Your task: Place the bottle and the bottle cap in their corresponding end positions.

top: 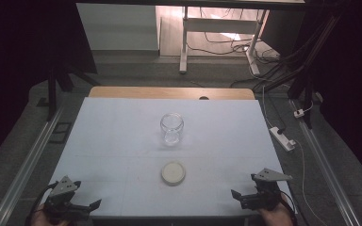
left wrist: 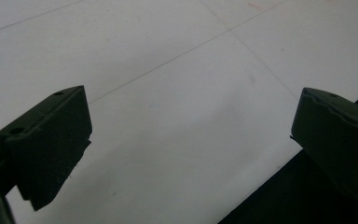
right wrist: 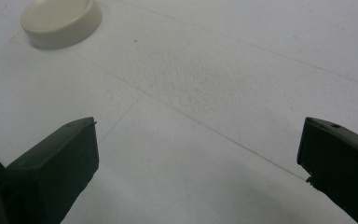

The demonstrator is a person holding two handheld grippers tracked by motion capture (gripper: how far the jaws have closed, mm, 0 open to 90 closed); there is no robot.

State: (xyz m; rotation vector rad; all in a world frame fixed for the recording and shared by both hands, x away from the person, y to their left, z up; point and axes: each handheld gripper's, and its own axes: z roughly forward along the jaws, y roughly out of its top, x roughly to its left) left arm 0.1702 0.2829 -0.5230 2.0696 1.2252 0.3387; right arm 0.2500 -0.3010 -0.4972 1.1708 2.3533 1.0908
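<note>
Partly cropped lid [right wrist: 60, 21], clear jar [top: 171, 128] faint, both grippers gaping

One clear glass jar [top: 171, 128] stands at twelve o'clock of the table's centre; one cream lid [top: 173, 173] lies at six o'clock of it; two grippers, left [top: 95, 204] and right [top: 235, 194], sit at seven and five o'clock.

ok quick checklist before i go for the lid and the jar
1. Left claw open and holding nothing: ok.
2. Right claw open and holding nothing: ok.
3. Glass jar upright, mouth uncovered: ok.
4. Cream lid lying flat on the white table cover, apart from the jar: ok.
5. Free path from both claws to lid and jar: ok.
6. Which face of the lid is up: cannot tell.
</note>
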